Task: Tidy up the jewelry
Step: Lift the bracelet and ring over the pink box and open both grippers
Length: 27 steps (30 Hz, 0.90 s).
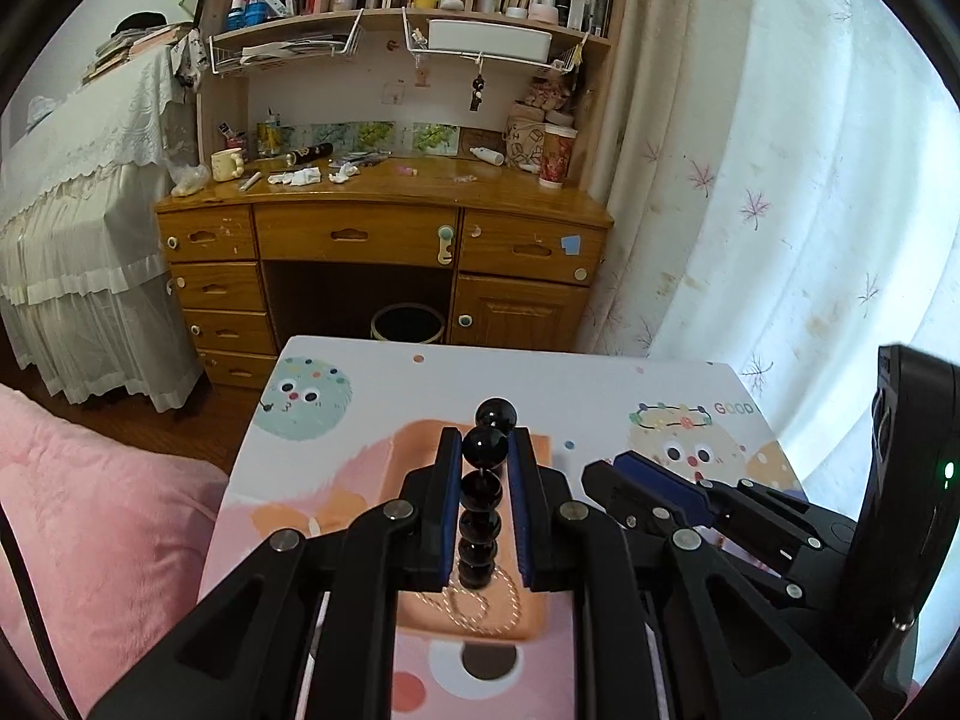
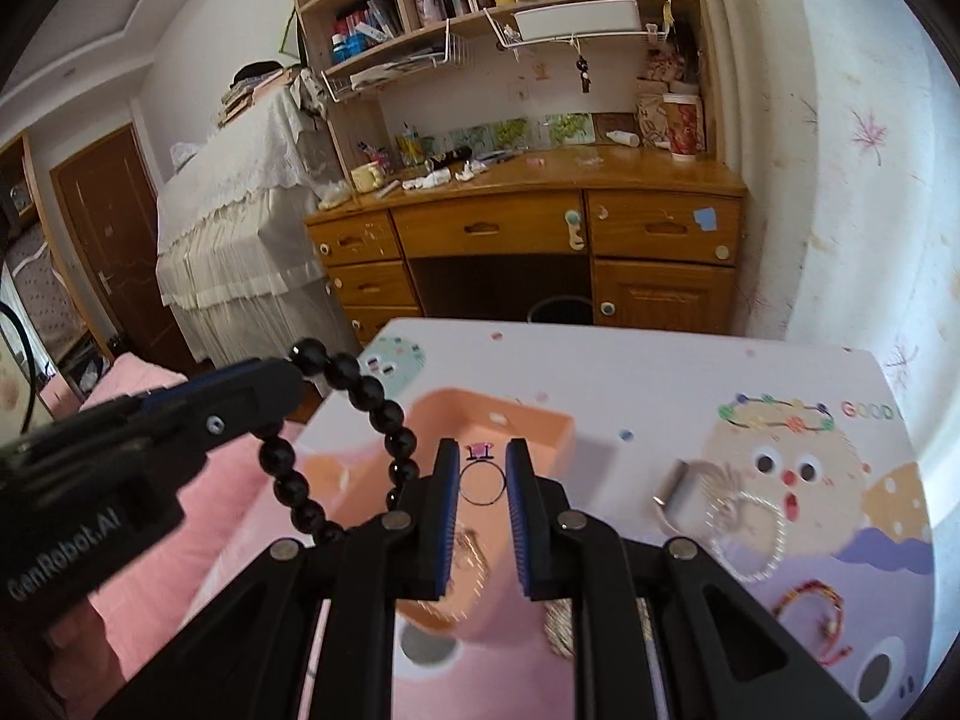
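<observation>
Bright curtained daylight, fisheye-warped edges

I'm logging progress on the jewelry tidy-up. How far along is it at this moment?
Done: a rope-like chain already lies in the orange tray. In hand: the left gripper holds the black bead bracelet over the tray; the right gripper holds a thin ring. Left: the pearl bracelet, silver tube and red bracelet on the table.
</observation>
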Each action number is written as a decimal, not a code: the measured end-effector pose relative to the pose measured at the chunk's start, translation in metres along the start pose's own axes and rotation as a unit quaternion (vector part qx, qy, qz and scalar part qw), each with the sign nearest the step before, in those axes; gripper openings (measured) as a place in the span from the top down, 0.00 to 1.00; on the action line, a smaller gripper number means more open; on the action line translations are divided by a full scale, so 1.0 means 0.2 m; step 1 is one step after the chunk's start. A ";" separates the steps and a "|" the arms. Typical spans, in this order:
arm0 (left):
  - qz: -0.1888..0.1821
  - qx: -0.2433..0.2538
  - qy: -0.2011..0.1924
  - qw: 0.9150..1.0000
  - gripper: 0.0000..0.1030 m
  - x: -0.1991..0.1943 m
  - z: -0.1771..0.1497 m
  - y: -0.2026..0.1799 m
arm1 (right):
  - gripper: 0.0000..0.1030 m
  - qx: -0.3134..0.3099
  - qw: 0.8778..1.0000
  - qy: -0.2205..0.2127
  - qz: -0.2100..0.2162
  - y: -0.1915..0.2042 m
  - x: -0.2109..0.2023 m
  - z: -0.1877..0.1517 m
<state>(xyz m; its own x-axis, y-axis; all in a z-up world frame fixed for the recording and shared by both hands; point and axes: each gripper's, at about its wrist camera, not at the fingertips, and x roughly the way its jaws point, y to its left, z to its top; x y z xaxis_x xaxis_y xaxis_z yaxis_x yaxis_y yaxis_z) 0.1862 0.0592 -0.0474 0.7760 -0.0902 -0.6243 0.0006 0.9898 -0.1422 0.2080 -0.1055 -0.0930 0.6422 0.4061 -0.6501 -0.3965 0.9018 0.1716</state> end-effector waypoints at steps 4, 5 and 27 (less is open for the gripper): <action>-0.007 -0.004 0.012 1.000 0.87 0.06 -0.01 0.06 | 0.85 0.012 1.000 -0.001 0.003 0.03 0.08 0.04; -0.012 -0.005 0.015 1.000 0.87 0.08 -0.01 0.08 | 0.85 0.013 1.000 -0.001 0.003 0.04 0.09 0.05; -0.032 -0.012 0.094 0.995 0.51 0.22 -0.12 0.08 | 0.60 0.053 0.995 0.083 -0.018 -0.12 0.13 -0.07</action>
<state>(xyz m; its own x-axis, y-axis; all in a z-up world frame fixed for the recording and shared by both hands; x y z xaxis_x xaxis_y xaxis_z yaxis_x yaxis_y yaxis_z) 0.2052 0.0695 -0.0951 0.6427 -0.1739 -0.7461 0.0289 0.9787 -0.2032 0.2243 -0.1192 -0.1241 0.5340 0.3506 -0.7693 -0.2985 0.9296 0.2164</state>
